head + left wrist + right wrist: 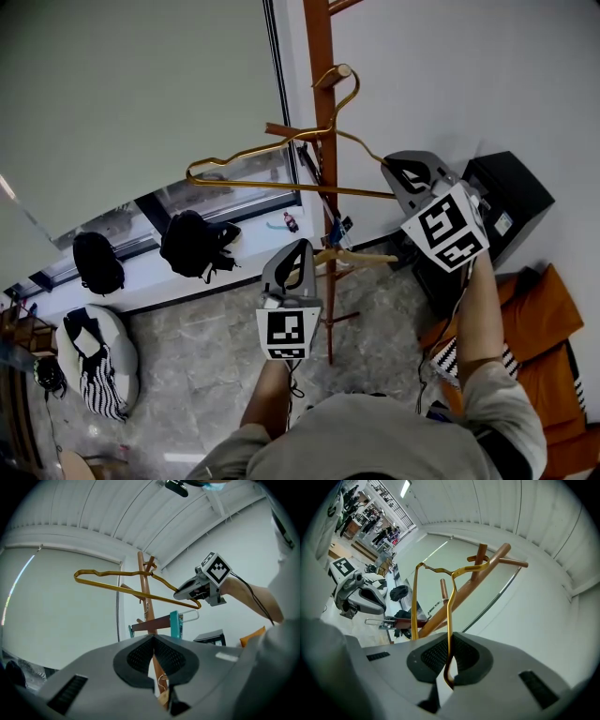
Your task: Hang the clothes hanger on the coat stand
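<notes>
Your right gripper [388,166] is squeezed tight on one end of the gold hanger [281,186]. The hanger's hook sits over a top peg [335,75] of the stand [320,37]. Your left gripper [154,654] is closed with nothing in it, lower down by the stand.

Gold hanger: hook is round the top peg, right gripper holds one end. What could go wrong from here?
1. The right gripper is shut on only the far corner of the hanger, so a sideways pull may drag the hook off the peg.
2. On release the hanger will likely swing and could strike the coat stand.
3. The left gripper is shut and empty, not steadying it.
</notes>
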The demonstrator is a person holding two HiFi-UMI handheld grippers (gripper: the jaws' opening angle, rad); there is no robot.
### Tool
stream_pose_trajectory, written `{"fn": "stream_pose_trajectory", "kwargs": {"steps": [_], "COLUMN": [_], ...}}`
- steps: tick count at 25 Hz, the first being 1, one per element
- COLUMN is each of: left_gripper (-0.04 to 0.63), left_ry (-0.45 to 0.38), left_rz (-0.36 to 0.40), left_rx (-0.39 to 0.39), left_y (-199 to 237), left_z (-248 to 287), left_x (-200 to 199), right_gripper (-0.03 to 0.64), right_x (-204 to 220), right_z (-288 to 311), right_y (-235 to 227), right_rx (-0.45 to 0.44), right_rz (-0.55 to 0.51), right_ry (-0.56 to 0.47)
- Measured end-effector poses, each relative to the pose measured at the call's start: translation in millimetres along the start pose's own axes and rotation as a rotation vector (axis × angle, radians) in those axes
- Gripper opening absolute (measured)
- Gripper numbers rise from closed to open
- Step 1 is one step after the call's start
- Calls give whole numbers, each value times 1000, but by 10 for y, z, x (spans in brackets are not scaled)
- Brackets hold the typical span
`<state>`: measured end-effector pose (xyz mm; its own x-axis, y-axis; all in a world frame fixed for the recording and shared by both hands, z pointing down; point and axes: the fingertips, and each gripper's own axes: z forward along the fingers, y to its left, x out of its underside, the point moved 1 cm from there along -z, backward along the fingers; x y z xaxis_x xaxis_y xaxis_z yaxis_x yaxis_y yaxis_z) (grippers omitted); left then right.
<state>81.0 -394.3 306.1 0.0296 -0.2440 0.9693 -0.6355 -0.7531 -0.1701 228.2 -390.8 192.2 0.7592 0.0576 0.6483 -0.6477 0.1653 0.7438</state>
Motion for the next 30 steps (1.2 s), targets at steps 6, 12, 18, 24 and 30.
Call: {"fn": "stream_pose_trajectory", "kwargs": {"steps": [6, 12, 18, 24, 30], "left_gripper": [9, 9, 9, 9, 9], "left_ry": [9, 24, 39, 51, 61], "left_rz": [-6, -3, -3, -3, -9], "left_rx": [-9, -15, -33, -45, -48], "left_y": [25, 15, 63, 78, 82], "left_z": [27, 56, 96, 109, 104], "left_x": [56, 114, 181, 236, 287], "right_gripper": [5, 5, 5, 5, 6], "right_x": [37, 90, 96, 120, 131], "right_z": [124, 239, 378, 428, 452], "right_y": [27, 14, 44, 19, -1], "right_rx": [-12, -18, -37, -28, -6], "right_rz": [-2, -29, -29, -41, -46], "right_ry": [-1, 17, -15, -29, -50]}}
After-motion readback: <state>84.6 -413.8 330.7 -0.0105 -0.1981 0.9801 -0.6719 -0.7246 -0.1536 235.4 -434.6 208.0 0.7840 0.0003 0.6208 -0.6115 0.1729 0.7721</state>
